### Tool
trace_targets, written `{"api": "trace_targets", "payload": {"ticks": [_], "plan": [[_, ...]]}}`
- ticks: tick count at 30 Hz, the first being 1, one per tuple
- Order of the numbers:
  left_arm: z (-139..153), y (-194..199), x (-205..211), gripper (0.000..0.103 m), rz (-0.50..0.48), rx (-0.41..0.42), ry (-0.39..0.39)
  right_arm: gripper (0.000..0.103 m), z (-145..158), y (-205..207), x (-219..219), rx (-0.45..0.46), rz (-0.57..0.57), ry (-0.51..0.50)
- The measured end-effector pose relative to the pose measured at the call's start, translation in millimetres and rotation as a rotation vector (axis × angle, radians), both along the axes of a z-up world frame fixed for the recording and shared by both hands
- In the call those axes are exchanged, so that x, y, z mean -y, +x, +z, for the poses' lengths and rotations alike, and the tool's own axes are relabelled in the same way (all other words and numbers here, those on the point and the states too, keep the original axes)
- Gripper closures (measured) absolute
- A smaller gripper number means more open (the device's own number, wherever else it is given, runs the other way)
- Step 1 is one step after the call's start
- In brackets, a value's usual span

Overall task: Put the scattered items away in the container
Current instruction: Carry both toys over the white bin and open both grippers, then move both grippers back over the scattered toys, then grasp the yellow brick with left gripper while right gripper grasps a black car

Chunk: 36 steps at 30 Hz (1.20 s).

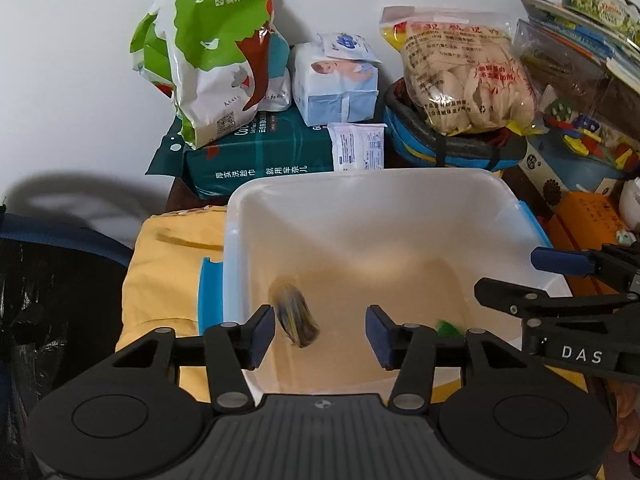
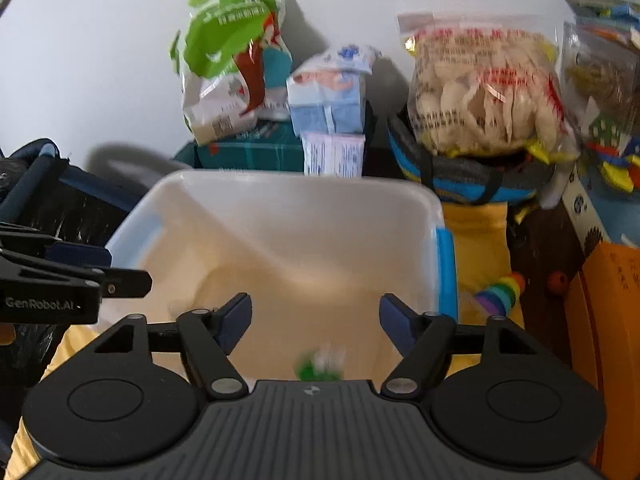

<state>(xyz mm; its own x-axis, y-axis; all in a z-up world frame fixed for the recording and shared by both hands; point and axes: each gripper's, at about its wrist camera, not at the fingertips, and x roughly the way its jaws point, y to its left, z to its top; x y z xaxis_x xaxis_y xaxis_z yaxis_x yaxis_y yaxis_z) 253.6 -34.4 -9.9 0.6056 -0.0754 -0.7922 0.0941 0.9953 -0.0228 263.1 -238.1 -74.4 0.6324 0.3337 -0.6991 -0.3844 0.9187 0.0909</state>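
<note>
Cloth: a yellow cloth (image 1: 168,272) covers the surface under the bin, with shopping bags and packets crowding the wall behind.
Container: a white plastic bin (image 1: 360,184) with blue side latches sits on that cloth, open-topped, directly below both tools; its walls look rigid and smooth, so small things should slide to the floor of it.
Left gripper: the left gripper (image 1: 320,330) hangs over the bin's near edge with its jaws apart and nothing between the pads.
Right gripper: the right gripper (image 2: 316,320) hangs over the same bin from the other side, jaws likewise spread and empty.
Dark item: a blurred, dark grey-and-yellow streaked piece (image 1: 296,316) lies inside the bin near its left wall; its outline is smeared, so I cannot tell whether it is resting or tumbling. It looks small and light, probably rigid; a pinch across its narrow width would suit.
Green item: a small green-and-white thing (image 2: 320,364), also blurred, sits low in the bin by the near edge. Likely light and easy to knock about.
Rainbow toy: a striped rainbow toy (image 2: 502,294) lies outside the bin on the cloth, just beside the right latch. It seems hard and ridged, possibly slippery on the curve; gripping across the stripes at mid-body looks safest.
</note>
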Motion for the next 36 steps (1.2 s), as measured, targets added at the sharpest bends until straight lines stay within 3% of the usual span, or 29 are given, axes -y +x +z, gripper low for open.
{"api": "trace_targets", "payload": {"ticks": [5,9,13,19,26,36], "plan": [[6.3,-25.3,-12.6,0.049,0.006,0.063,-0.011,0.029,16.9,-18.0,12.4,0.076,-0.004,0.052],[11.2,-77.4,-29.0,0.046,0.023,0.170,-0.001,0.028,31.2,-67.9,27.3,0.231,0.033,0.094],[-0.3,-134.2,-36.5,0.036,0.036,0.222,0.019,0.022,21.4,-124.5,41.3,0.326,0.057,0.081],[-59.6,-188.2,-20.6,0.036,0.050,0.120,0.075,0.022,-31.8,-168.1,52.5,0.212,0.049,0.011],[-116.0,-197.4,3.4,0.036,0.067,0.023,0.120,0.023,-78.2,-183.4,56.6,0.135,0.022,-0.054],[-140.2,-183.5,9.4,0.045,0.110,-0.004,0.116,0.035,-113.2,-179.2,59.4,0.067,-0.006,-0.071]]}}
